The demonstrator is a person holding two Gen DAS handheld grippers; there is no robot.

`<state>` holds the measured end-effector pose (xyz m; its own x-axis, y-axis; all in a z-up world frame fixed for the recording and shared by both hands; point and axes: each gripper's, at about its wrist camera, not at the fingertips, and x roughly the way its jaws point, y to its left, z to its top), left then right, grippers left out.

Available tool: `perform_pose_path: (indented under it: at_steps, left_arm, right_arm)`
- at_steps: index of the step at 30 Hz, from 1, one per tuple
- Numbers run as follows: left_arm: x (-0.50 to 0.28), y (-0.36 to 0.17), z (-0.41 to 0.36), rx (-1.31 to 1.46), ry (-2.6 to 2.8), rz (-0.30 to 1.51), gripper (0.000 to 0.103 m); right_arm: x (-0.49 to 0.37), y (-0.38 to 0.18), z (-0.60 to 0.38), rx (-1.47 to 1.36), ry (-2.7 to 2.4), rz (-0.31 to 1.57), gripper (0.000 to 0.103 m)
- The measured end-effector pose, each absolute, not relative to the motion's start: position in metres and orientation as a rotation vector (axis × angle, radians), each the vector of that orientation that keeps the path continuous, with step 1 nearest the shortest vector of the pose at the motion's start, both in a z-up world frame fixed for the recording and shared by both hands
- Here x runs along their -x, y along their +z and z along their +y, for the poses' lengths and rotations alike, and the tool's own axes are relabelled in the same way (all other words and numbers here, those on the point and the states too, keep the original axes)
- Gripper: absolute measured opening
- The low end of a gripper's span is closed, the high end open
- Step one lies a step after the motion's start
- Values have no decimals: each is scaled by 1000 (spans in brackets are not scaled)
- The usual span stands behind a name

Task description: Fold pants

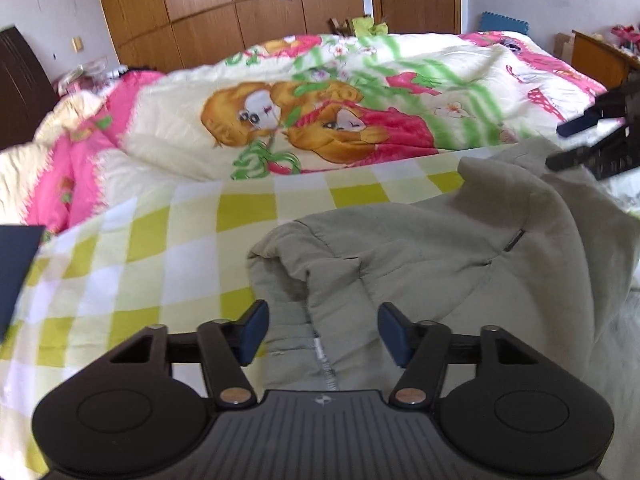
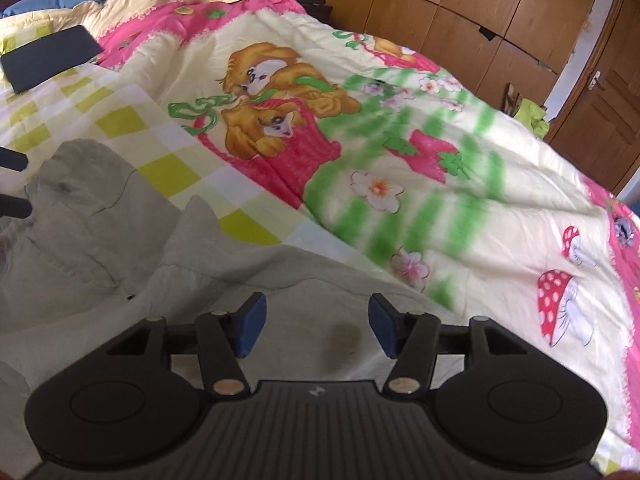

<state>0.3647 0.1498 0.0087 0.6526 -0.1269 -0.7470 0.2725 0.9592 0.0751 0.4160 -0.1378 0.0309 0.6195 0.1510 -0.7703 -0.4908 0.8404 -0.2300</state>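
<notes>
Grey-green pants [image 1: 420, 248] lie crumpled on the yellow-checked sheet [image 1: 160, 240] of a bed. My left gripper [image 1: 322, 330] is open, its blue pads either side of the waistband area, just above the cloth. In the left wrist view the right gripper [image 1: 560, 144] shows at the right edge, open, above the bunched far part of the pants. In the right wrist view the pants [image 2: 100, 232] lie at lower left and under my open right gripper [image 2: 316, 326]. The left gripper's fingertips [image 2: 16, 204] poke in at the left edge.
A cartoon-print quilt [image 1: 320, 112] in pink, green and cream is heaped along the far side of the bed. A dark flat object [image 2: 48, 58] lies on the sheet near the pillows. Wooden wardrobes [image 1: 240, 4] and a door stand behind the bed.
</notes>
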Motion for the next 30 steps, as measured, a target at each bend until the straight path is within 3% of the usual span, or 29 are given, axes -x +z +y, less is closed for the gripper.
perform_pose_path:
  at_steps: [10,17,19,25,30]
  left_arm:
    - [-342,2,136,-195,-316,883,64]
    - [-378,4,154,-27,-269,906,60]
    - [-381,-2,157,-21,-253,933,55]
    - [-381,-2,158,-47,-230,890,55]
    - [-392,-16,147,-70,-252,968,56]
  right_arm:
    - [-390,24,-153,394,403,854,59]
    - [-382,28,-146,393,416,844,59]
    - [-380,32,-146,378,427,838,59]
    - [-379,33,-142,372,438,833,59]
    - [-378,30,-139,358,439,843,59]
